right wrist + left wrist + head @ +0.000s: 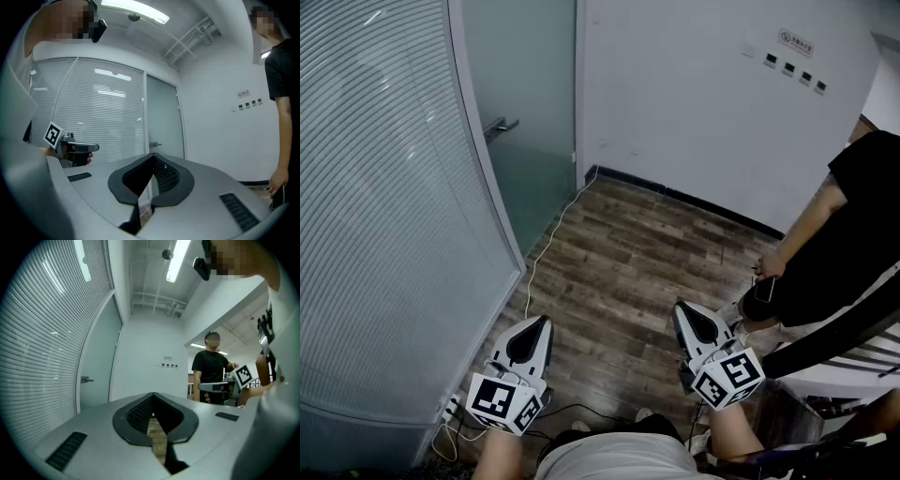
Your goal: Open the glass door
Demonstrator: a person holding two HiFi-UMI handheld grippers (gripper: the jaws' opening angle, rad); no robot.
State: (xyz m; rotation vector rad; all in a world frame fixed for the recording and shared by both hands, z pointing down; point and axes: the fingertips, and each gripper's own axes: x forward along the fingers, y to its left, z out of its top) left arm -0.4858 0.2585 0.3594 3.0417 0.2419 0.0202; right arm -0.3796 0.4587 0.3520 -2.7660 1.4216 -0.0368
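The frosted glass door (530, 89) stands closed at the far left, past the curved partition. Its metal lever handle (500, 127) sticks out toward the room and also shows small in the left gripper view as the handle (86, 379) and in the right gripper view as the handle (155, 144). My left gripper (546, 322) and right gripper (679, 307) are held level over the wood floor, side by side and well short of the door. Both are shut with nothing between the jaws: left gripper (153, 394), right gripper (153, 154).
A curved glass partition with blinds (384, 206) runs along the left. A white cable (546, 248) trails over the floor to a power strip (450, 408). A person in black (848, 234) stands at the right holding a phone (766, 289). The white wall (703, 103) carries switches.
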